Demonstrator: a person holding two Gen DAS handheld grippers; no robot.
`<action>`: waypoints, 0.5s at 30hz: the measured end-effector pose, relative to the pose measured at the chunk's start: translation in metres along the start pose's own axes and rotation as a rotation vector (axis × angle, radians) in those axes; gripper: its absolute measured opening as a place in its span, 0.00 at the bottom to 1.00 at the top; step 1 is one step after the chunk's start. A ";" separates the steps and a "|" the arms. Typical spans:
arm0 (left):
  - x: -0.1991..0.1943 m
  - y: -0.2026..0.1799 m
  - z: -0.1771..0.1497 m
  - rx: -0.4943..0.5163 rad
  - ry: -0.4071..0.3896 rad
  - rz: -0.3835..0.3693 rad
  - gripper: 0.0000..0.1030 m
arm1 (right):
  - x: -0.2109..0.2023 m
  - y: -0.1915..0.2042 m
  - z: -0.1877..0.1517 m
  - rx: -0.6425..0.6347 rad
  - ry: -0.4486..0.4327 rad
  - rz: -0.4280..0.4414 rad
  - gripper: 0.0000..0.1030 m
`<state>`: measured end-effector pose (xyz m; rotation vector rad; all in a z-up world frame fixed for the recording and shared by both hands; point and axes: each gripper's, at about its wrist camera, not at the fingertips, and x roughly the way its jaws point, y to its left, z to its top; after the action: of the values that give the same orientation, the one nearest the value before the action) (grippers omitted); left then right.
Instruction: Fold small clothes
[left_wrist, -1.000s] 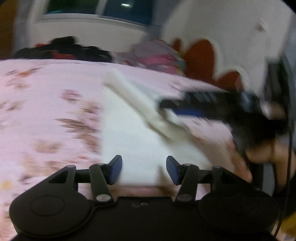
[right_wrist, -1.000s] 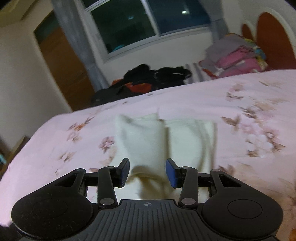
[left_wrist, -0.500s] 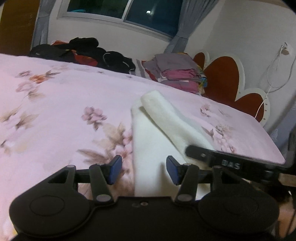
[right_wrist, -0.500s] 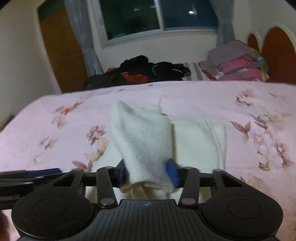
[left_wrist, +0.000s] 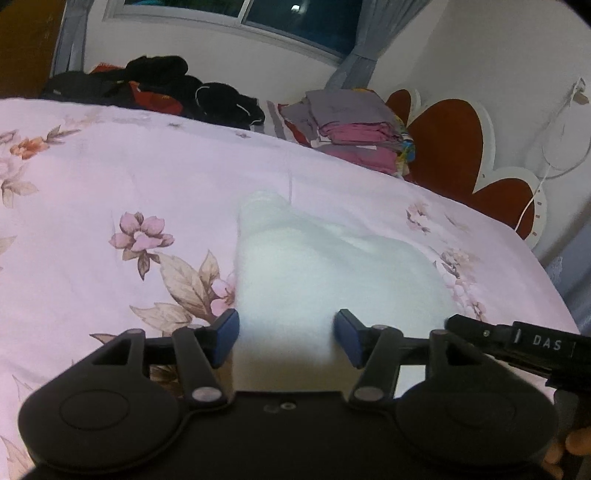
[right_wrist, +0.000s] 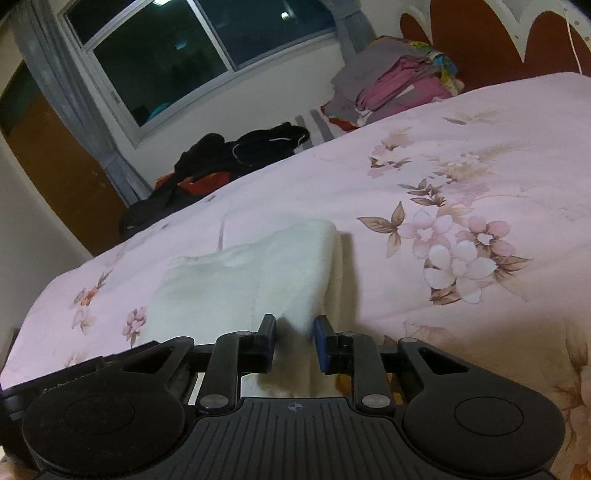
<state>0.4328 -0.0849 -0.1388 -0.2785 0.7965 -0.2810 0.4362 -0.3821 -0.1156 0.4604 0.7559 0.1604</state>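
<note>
1 white garment (left_wrist: 314, 273) lies between 2 grippers: left gripper (left_wrist: 286, 338) fingers opening apart, right gripper (right_wrist: 294, 341) fingers closing, unclamped.

Dim indoor lighting with a pink-violet cast; the dark window panes (right_wrist: 207, 48) hold small lamp reflections. The fluffy cream-white garment (left_wrist: 314, 269) is overexposed and soft. Fisheye curvature bends and darkens the corners; slight blur overall.

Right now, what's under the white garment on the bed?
The white garment lies directly on the pink floral bedspread. In the right wrist view a folded flap lies over its own lower layer. Whatever is beneath that flap, or the garment's middle, stays covered.
</note>
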 end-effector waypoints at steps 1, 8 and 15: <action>0.000 0.001 0.001 -0.003 0.002 0.000 0.57 | 0.001 0.000 0.001 0.000 0.000 -0.004 0.30; 0.008 0.005 0.014 -0.037 -0.001 0.002 0.58 | 0.029 0.005 0.011 -0.004 0.017 -0.003 0.51; 0.025 0.012 0.034 -0.103 -0.007 -0.012 0.48 | 0.044 0.012 0.025 -0.090 0.002 -0.029 0.08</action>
<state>0.4767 -0.0775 -0.1370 -0.3813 0.8035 -0.2510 0.4858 -0.3669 -0.1217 0.3640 0.7538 0.1676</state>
